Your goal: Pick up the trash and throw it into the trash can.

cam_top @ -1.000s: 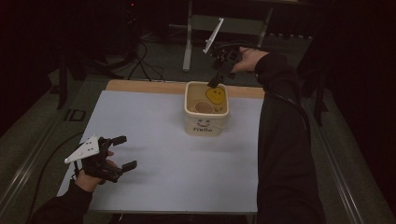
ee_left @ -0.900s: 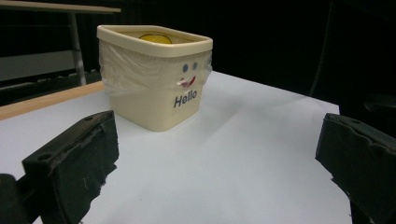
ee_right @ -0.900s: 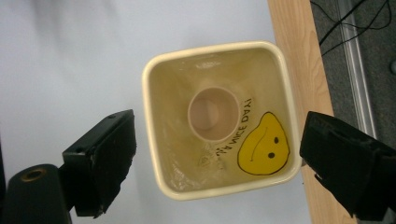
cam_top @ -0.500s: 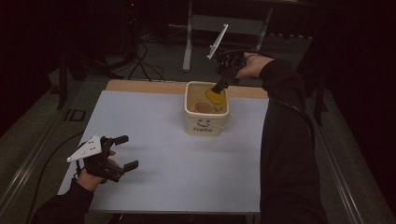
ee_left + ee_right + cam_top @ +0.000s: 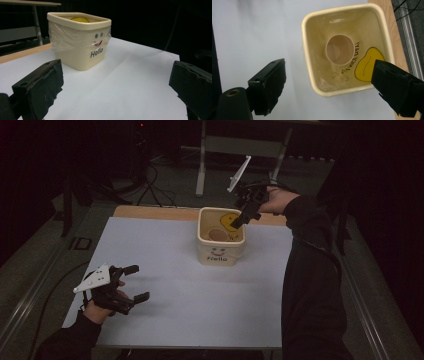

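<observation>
A cream square tub (image 5: 221, 251) printed "Hello" stands at the middle back of the white table top. Inside it lies a round tan cup-like thing (image 5: 216, 234), and a yellow smiley (image 5: 230, 220) is printed on its inner wall. My right gripper (image 5: 243, 217) hangs open over the tub's far right corner, jaws pointing down. In the right gripper view its jaws (image 5: 329, 85) spread wide over the tub (image 5: 312, 75) with the tan round thing (image 5: 339, 49) below. My left gripper (image 5: 135, 282) rests open at the front left, facing the tub (image 5: 80, 42), nothing between its fingers (image 5: 40, 87).
The white sheet (image 5: 165, 270) covers the table; a wooden strip (image 5: 155, 212) runs along its far edge. Beyond it stands a metal stand (image 5: 201, 165), with cables on the dark floor. The person's right sleeve (image 5: 310, 285) stretches along the table's right side.
My right gripper has come down and slightly right, from behind the tub to just over its far rim. The left gripper has barely shifted.
</observation>
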`<state>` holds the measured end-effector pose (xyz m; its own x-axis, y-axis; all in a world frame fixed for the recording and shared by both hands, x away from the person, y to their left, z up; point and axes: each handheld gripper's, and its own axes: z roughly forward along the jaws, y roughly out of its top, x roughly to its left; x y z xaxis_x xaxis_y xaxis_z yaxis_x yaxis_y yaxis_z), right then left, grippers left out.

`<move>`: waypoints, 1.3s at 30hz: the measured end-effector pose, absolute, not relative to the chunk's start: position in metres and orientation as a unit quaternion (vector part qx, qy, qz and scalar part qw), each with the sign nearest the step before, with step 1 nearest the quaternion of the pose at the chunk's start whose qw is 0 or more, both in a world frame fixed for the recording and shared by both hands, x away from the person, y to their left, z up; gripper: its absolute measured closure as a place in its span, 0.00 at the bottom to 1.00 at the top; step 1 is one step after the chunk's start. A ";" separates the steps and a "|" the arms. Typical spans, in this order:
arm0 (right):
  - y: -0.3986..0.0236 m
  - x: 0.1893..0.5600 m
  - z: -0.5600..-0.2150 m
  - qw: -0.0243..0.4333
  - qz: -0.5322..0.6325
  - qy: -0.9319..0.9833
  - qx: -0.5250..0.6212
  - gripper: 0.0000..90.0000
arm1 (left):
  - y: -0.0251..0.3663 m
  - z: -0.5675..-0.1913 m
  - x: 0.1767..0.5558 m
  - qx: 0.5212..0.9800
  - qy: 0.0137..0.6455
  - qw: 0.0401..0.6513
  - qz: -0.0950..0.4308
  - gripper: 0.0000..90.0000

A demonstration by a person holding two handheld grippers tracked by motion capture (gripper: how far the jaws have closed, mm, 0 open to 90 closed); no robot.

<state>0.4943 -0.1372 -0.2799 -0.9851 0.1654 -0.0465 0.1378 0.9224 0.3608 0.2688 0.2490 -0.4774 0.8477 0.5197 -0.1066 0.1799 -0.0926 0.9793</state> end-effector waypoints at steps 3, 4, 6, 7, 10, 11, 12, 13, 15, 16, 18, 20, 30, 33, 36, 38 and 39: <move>-0.140 0.491 -0.282 0.038 0.186 0.979 0.077 0.14 | 0.249 -0.477 0.269 0.726 0.241 0.629 0.135 0.01; -0.142 0.487 -0.285 0.039 0.183 0.979 0.078 0.14 | 0.249 -0.477 0.269 0.726 0.242 0.629 0.136 0.01; -0.144 0.481 -0.288 0.039 0.182 0.980 0.075 0.14 | 0.249 -0.478 0.269 0.727 0.242 0.629 0.135 0.01; -0.145 0.479 -0.289 0.043 0.186 0.979 0.075 0.14 | 0.249 -0.477 0.269 0.727 0.242 0.628 0.136 0.01; -0.147 0.472 -0.292 0.049 0.195 0.977 0.072 0.14 | 0.248 -0.478 0.269 0.727 0.242 0.628 0.136 0.01; -0.147 0.472 -0.292 0.049 0.195 0.977 0.072 0.14 | 0.248 -0.478 0.269 0.727 0.242 0.628 0.136 0.01; -0.148 0.468 -0.294 0.049 0.196 0.977 0.070 0.14 | 0.248 -0.478 0.269 0.727 0.242 0.628 0.135 0.01; -0.148 0.468 -0.294 0.049 0.196 0.977 0.070 0.14 | 0.248 -0.478 0.269 0.727 0.242 0.628 0.135 0.01; -0.150 0.463 -0.298 0.049 0.202 0.976 0.069 0.14 | 0.249 -0.477 0.269 0.727 0.242 0.628 0.136 0.01; -0.151 0.461 -0.299 0.048 0.202 0.976 0.071 0.14 | 0.249 -0.477 0.269 0.727 0.242 0.628 0.136 0.01; -0.153 0.459 -0.304 0.048 0.199 0.976 0.072 0.14 | 0.249 -0.477 0.269 0.727 0.242 0.629 0.135 0.01; -0.155 0.457 -0.308 0.048 0.201 0.975 0.079 0.14 | 0.249 -0.477 0.269 0.727 0.241 0.629 0.136 0.01; -0.173 0.446 -0.327 0.039 0.226 0.969 0.088 0.14 | 0.248 -0.477 0.269 0.728 0.241 0.628 0.136 0.01; -0.180 0.443 -0.334 0.039 0.233 0.967 0.090 0.14 | 0.248 -0.477 0.269 0.728 0.241 0.628 0.136 0.01; -0.186 0.440 -0.340 0.038 0.242 0.965 0.093 0.14 | 0.248 -0.477 0.269 0.727 0.241 0.628 0.136 0.01; -0.189 0.437 -0.344 0.040 0.242 0.965 0.098 0.14 | 0.248 -0.478 0.270 0.727 0.242 0.628 0.135 0.01; -0.189 0.437 -0.344 0.040 0.242 0.965 0.098 0.14 | 0.248 -0.478 0.270 0.727 0.242 0.628 0.135 0.01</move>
<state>0.4374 -0.1893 -0.3443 -0.9778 0.2074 -0.0297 0.1688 0.8638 0.4746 0.2696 0.2482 -0.4775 0.8467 0.5212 -0.1066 0.1815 -0.0945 0.9788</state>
